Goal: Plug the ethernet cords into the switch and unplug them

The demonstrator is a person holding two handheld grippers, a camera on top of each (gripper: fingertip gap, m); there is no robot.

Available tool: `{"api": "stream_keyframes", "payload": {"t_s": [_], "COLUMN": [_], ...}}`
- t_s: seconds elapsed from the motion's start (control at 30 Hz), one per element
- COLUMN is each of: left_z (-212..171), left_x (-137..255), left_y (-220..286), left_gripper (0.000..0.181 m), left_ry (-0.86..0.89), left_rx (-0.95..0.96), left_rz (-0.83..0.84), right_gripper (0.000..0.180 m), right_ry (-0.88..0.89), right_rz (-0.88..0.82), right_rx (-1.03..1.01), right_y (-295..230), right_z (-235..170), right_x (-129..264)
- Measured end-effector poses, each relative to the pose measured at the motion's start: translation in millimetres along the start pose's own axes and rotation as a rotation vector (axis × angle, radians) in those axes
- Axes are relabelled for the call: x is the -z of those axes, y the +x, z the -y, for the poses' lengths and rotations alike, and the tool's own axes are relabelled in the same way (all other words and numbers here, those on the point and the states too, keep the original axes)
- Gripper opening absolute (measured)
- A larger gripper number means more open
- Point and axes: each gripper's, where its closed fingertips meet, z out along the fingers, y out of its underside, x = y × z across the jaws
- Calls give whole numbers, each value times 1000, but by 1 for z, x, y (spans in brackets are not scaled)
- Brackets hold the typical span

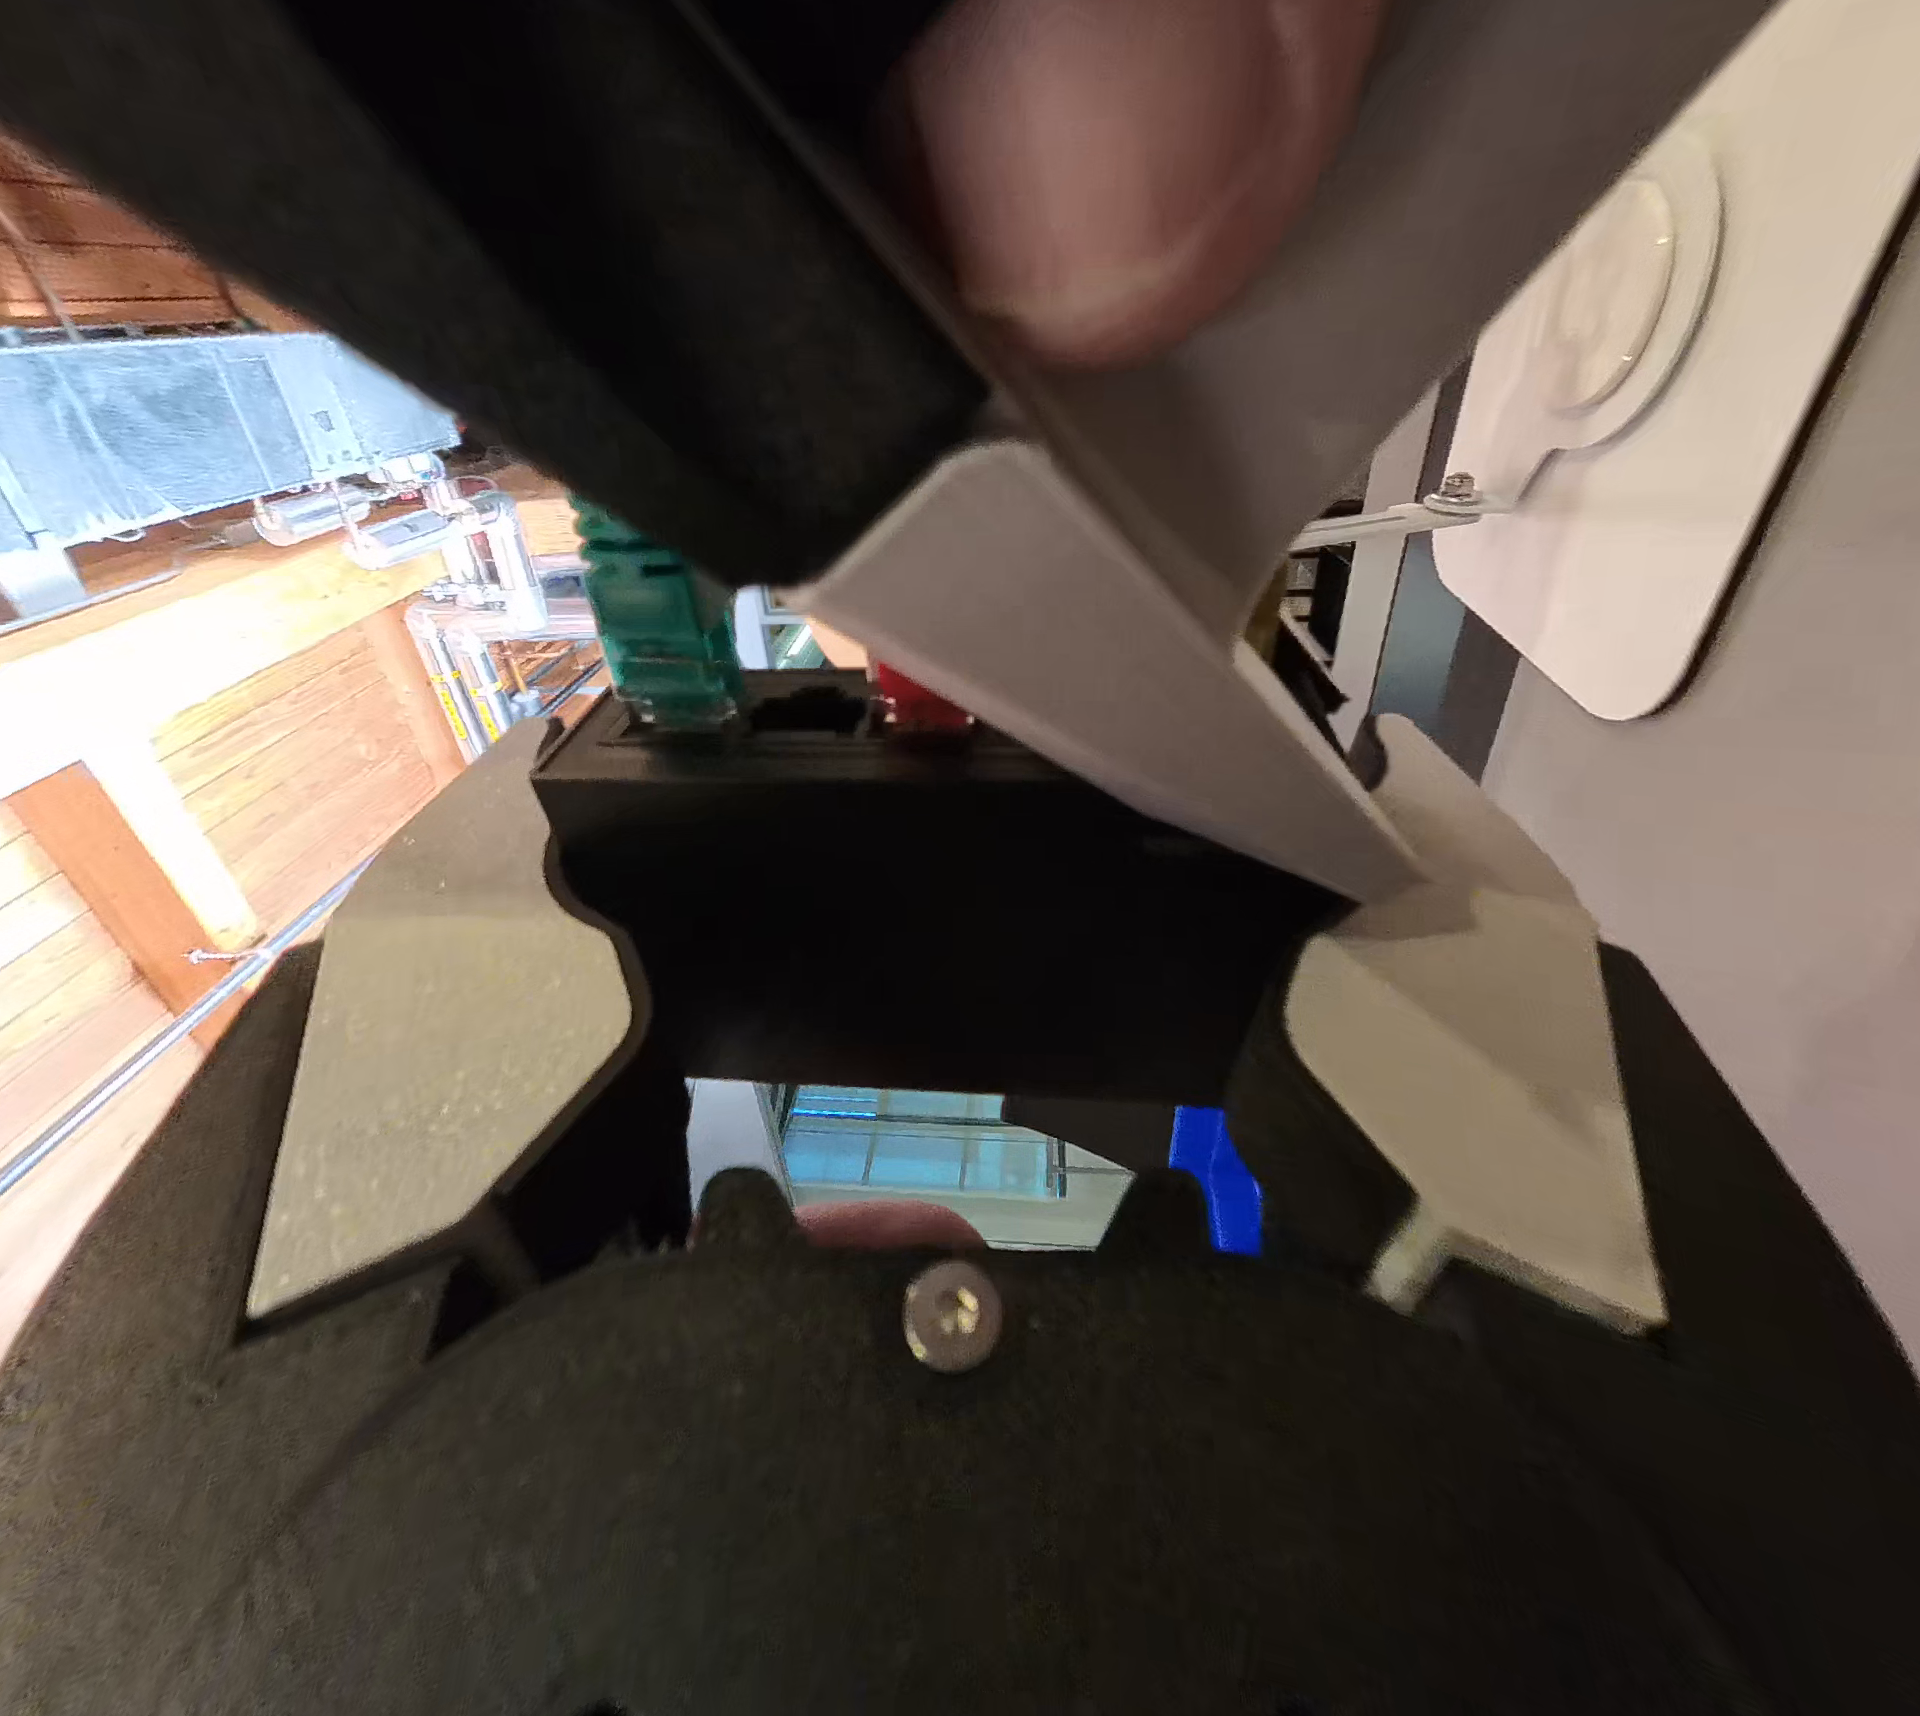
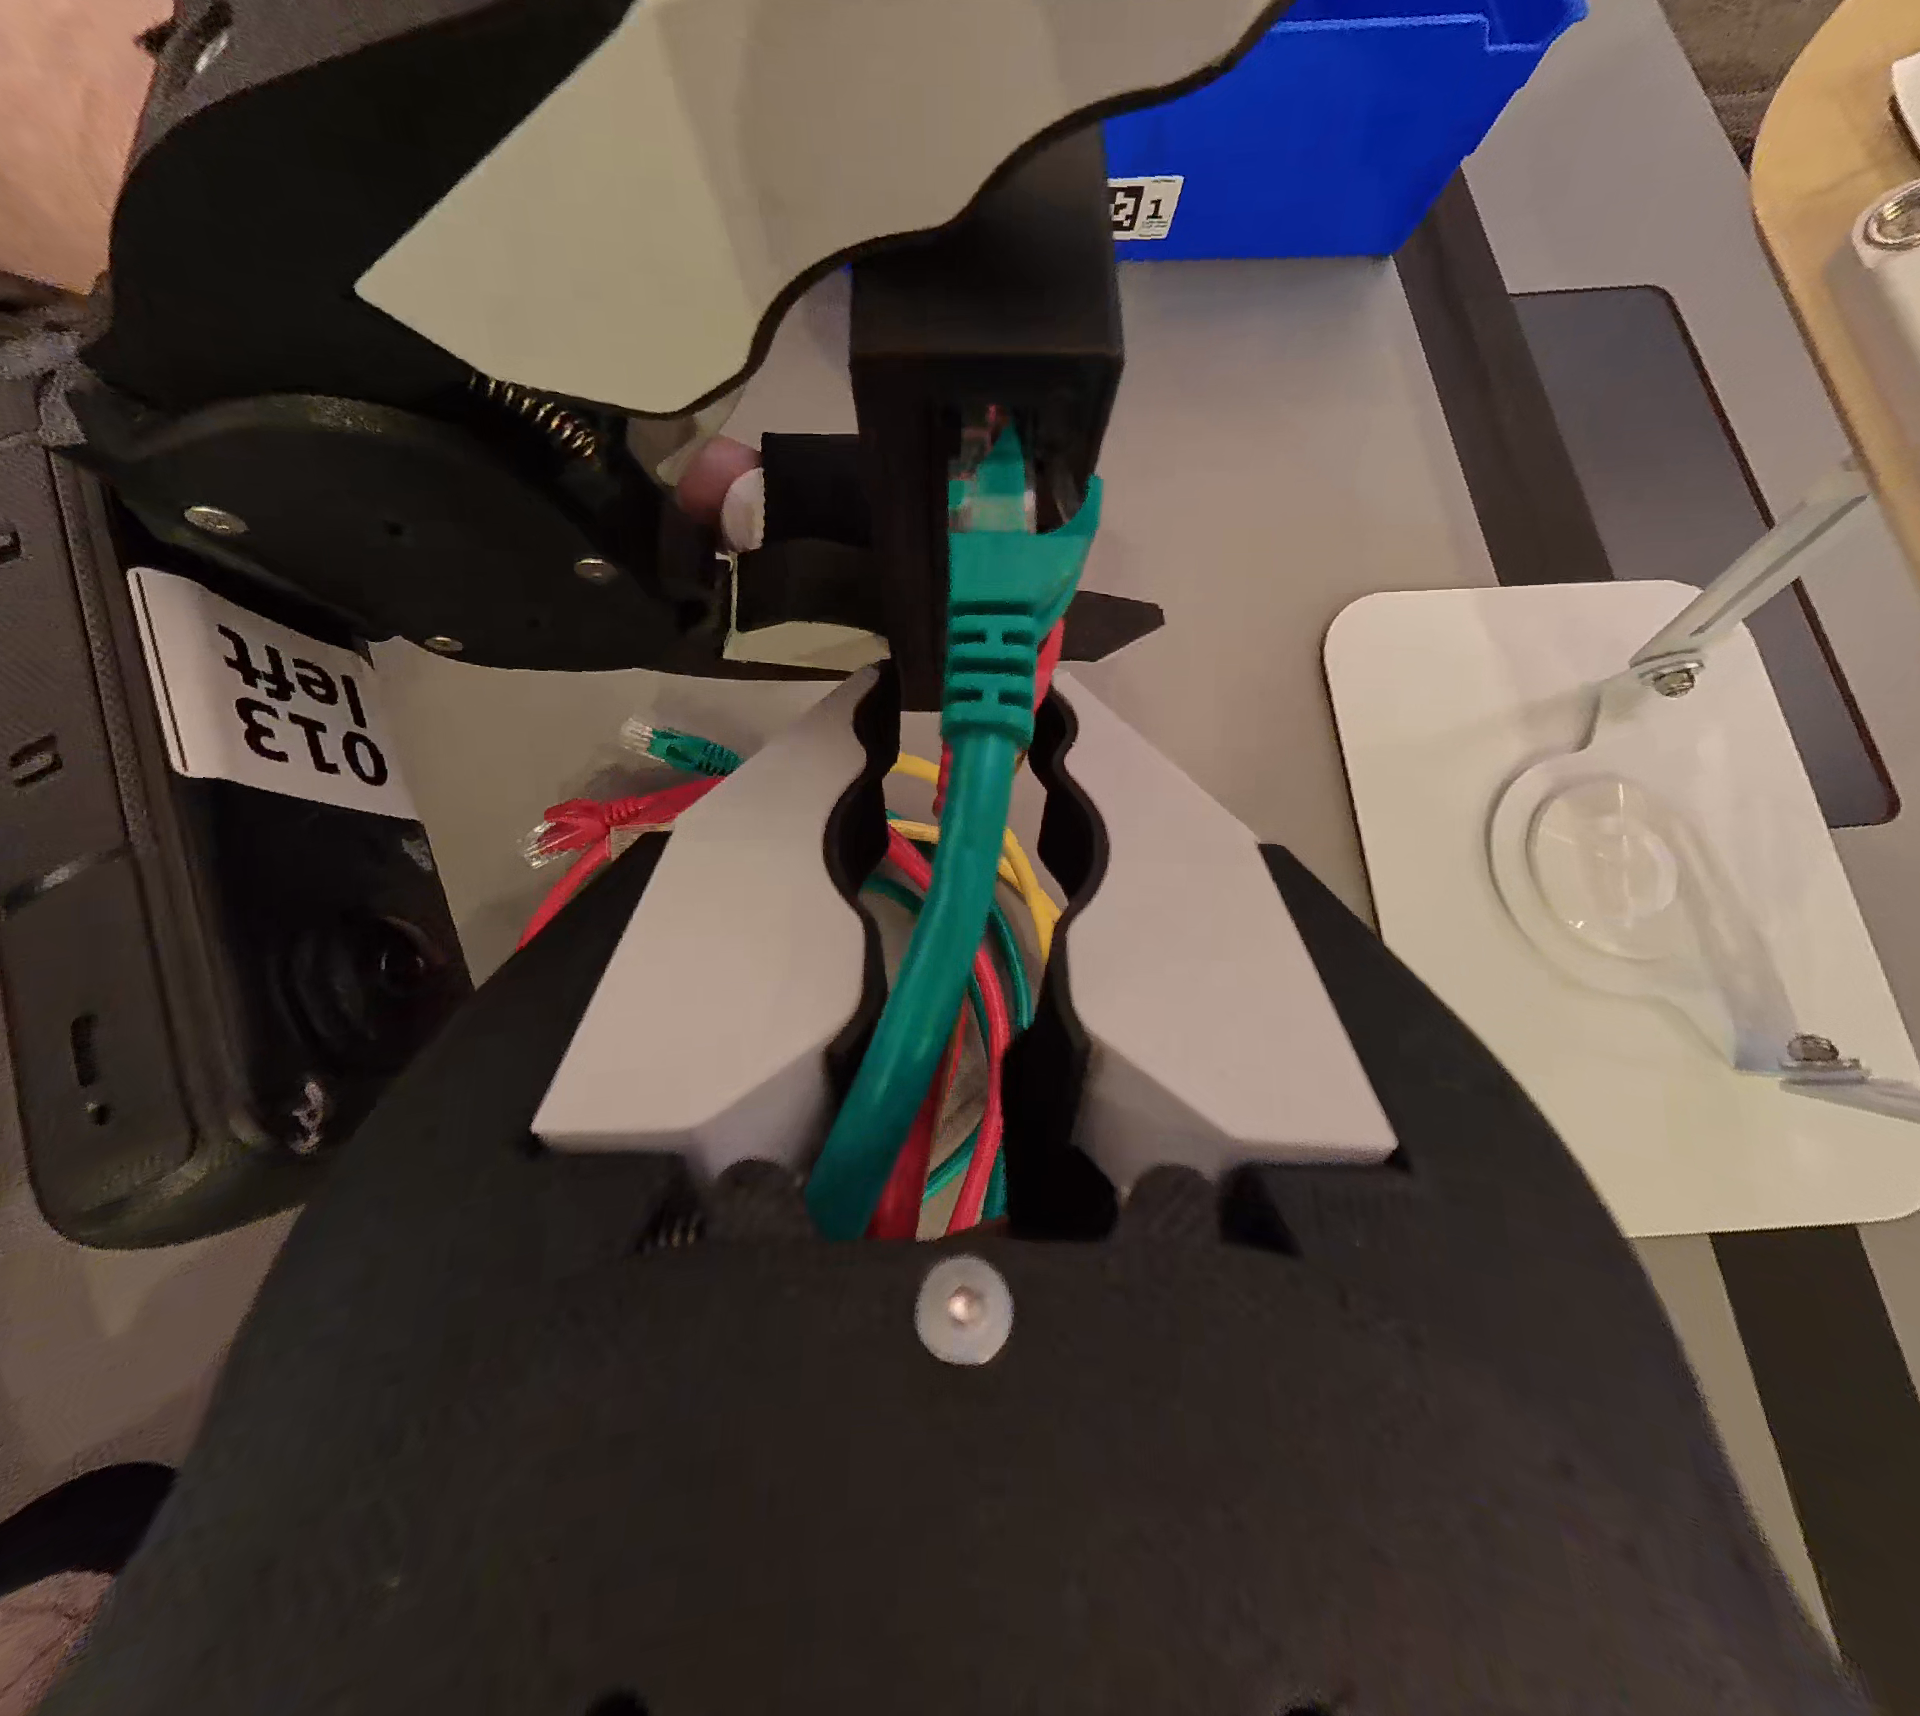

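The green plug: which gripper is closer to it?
Right. The right gripper has the green plug's cord running between its fingers. The left gripper holds the black switch instead, farther from the plug.

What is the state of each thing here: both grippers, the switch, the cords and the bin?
Left gripper: shut on the black box-shaped switch.
Right gripper: shut on the thick green ethernet cord.
Green cord's plug: seated in a switch port.
Red ethernet plug: in another port.
Port between them: empty.
Loose red and green plugs: unplugged, on the table.
Blue plastic bin: upright.
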Motion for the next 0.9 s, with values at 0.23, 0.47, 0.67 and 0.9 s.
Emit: {"api": "stream_keyframes", "payload": {"t_s": [0.23,0.47,0.67,0.9], "left_z": [-1,-19,-36,-47], "left_x": [-3,-12,-24,-22], "left_y": [-3,-21,-60,-103], "left_gripper": [130,130,130,129], "left_ry": [26,2,-3,57], "left_rx": [42,141,279,351], "left_rz": [43,137,284,515], "right_gripper": [42,95,99,91], "right_ry": [-7,136,479,639], "right_rz": [-70,-157,-241,-338], "right_rx": [49,117,166,159], "right_y": [6,12,8,19], "right_z": [5,36,84,87], "right_x": [1,29,110,175]}}
